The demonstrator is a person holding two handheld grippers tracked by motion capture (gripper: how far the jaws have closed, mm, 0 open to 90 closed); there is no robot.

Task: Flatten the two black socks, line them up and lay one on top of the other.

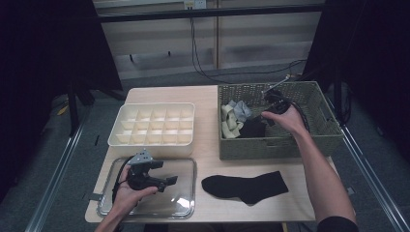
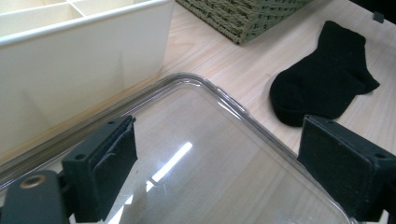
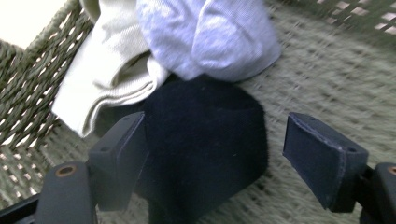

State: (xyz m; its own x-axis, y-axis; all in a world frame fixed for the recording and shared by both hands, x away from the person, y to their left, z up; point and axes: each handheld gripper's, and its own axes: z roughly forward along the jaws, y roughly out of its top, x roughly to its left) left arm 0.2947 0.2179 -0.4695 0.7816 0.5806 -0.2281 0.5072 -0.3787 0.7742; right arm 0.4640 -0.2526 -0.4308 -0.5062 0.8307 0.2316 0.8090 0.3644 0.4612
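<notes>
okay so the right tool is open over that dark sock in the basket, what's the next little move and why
Probably lower the right tool a little further and close on the dark sock: its jaws stand open astride it, not yet pressing.

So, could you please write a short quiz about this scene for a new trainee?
1. True or false: the right tool is inside the wicker basket.
2. Which sock lies flat on the table outside the basket? A) cream sock B) black sock C) grey sock
3. What lies under the left tool?

Key
1. True; its open jaws stand around the dark sock in the basket, pads not pressing.
2. B, the black sock; the cream sock and grey sock are in the basket.
3. The clear lid, in front of the divided cream organizer.
</notes>
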